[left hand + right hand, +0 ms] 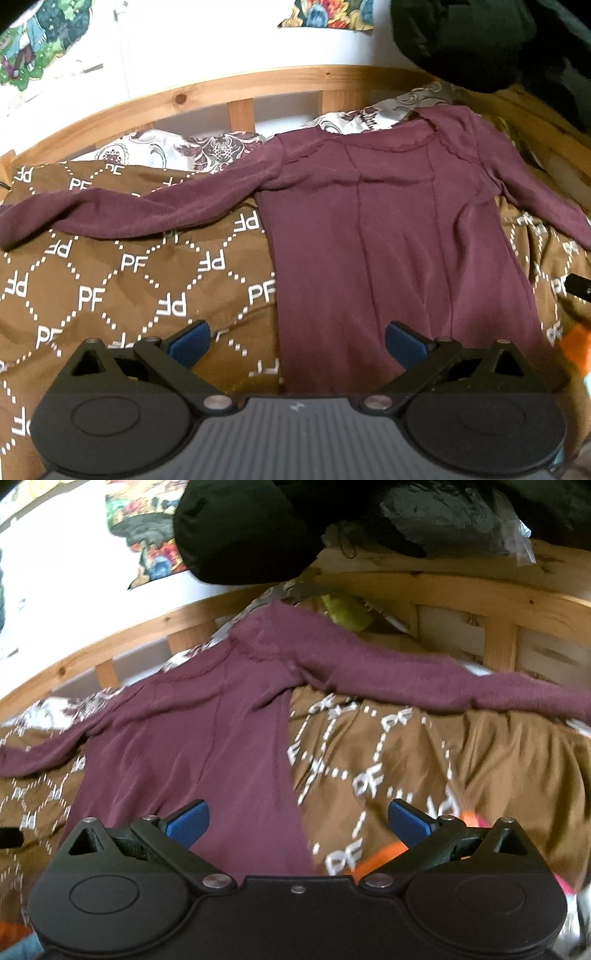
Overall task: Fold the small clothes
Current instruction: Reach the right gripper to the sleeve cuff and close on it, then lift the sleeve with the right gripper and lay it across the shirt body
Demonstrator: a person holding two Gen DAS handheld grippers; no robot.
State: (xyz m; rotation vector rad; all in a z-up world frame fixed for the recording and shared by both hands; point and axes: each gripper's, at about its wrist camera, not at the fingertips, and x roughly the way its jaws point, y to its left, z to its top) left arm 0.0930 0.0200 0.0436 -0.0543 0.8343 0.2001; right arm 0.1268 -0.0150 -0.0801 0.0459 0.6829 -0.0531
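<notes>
Brown bedspread [110,280]: one maroon top [399,236], two sleeves spread.

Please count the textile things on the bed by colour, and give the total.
Maroon: 1, the long-sleeved top
Brown: 1, the PF-patterned cover
White with dark floral print: 1, the sheet
Total: 3
</notes>
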